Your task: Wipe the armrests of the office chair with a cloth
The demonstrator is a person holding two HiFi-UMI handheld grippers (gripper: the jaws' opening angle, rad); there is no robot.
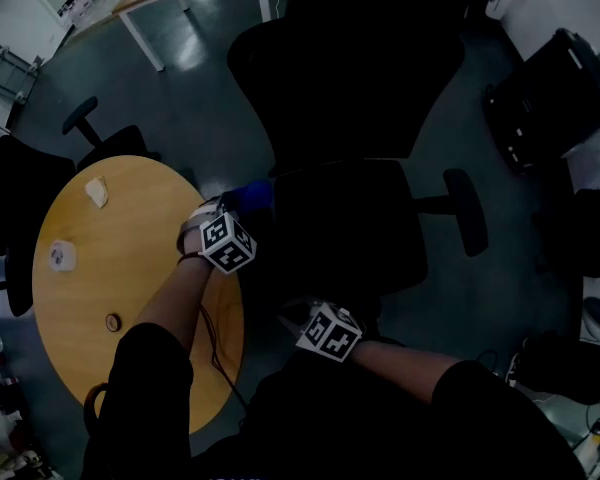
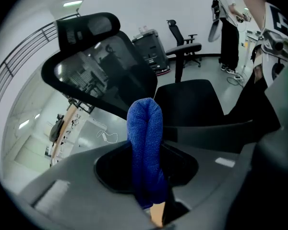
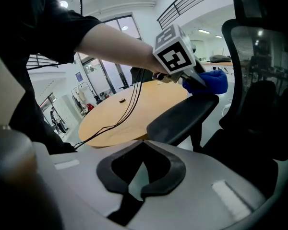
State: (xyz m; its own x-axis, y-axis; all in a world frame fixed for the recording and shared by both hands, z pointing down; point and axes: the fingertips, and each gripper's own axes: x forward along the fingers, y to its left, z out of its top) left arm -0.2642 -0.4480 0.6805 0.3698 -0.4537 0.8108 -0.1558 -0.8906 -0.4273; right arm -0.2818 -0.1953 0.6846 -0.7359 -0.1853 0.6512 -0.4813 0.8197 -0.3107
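So the black office chair (image 1: 350,118) faces the person, backrest away, and a round wooden table (image 1: 140,268) stands just beside it on the left. The left gripper (image 1: 228,230) reaches out over the table-side armrest (image 3: 182,115), with its jaws clamped tight on a folded blue cloth (image 2: 145,147). The fold bulges up out of the tongs like a fat loop. From the right gripper view, the cloth sits right at the far end of that armrest pad, the end nearer the backrest, and looks to be touching it. The right gripper (image 3: 143,143) hangs low near the front edge of the seat (image 1: 350,228). Its jaws are closed together with nothing between them, and it's well apart from the cloth. The other armrest (image 1: 466,212) sticks out on the opposite side of the chair with nothing on it. On the table there's a crumpled pale scrap (image 1: 97,191) toward the far edge, a small white thing (image 1: 63,257) near the left edge, and a little round ring-shaped object (image 1: 112,322) closer to the person. A dark cable (image 1: 216,353) trails over the near edge. In the left gripper view, another office chair (image 2: 183,46) and a standing person (image 2: 229,28) show far behind.
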